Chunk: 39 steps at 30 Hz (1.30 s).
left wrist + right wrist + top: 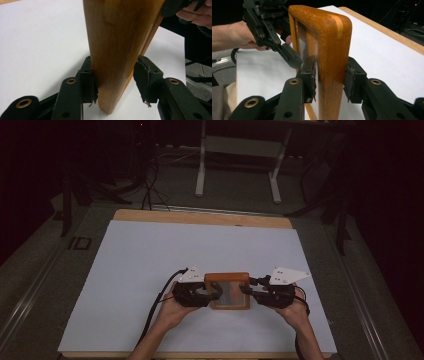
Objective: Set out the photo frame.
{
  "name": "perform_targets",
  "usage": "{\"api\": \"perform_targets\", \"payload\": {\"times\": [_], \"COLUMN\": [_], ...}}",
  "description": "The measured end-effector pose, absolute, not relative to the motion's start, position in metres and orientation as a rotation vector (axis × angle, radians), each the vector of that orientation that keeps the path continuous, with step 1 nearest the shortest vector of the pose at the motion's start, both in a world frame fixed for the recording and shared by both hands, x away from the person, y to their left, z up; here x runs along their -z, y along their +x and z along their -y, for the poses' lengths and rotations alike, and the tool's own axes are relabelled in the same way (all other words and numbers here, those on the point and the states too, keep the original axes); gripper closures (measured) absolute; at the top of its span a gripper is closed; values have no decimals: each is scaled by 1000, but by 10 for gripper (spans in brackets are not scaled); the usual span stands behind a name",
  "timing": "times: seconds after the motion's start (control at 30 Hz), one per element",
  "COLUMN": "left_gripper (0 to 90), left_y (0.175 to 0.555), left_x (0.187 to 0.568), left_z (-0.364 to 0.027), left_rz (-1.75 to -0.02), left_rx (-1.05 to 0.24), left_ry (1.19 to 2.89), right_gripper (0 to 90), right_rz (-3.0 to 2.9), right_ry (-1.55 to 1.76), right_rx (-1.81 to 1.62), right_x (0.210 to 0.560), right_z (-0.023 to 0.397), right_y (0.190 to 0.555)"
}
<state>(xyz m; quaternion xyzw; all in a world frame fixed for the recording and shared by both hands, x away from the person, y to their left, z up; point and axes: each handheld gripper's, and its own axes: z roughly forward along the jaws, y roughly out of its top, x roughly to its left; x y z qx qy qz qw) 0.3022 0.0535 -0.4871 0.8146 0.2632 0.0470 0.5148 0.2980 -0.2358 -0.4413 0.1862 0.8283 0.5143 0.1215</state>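
Note:
A wooden picture frame [227, 291] with a glass pane is between my two grippers on the white sheet [150, 260]. My left gripper [212, 292] takes its left side and my right gripper [247, 292] its right side. In the left gripper view the frame [115, 37] stands on edge. The left gripper [116, 80] is shut on it, with a pad against each face. In the right gripper view the right gripper [330, 77] is likewise shut on the frame [332, 37]. The left gripper [287, 53] and its hand are at the far side.
The white sheet covers a wooden table [200, 217], with bare sheet on all sides of the frame. Beyond the far edge lie dark floor, cables [147, 185] and the white legs of another table [201, 170]. A hand with the right gripper [175, 6] is at the top right of the left gripper view.

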Motion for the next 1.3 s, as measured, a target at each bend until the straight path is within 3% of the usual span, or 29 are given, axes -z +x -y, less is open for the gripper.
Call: {"api": "perform_targets", "payload": {"times": [1.3], "left_gripper": [569], "left_y": [301], "left_x": [465], "left_z": [-88], "left_rz": [-694], "left_rx": [-101], "left_ry": [1931], "right_gripper": [632], "right_rz": [-2422], "right_ry": [633], "right_rx": [-1579], "right_x": [439], "right_z": [211], "right_y": [307]}}
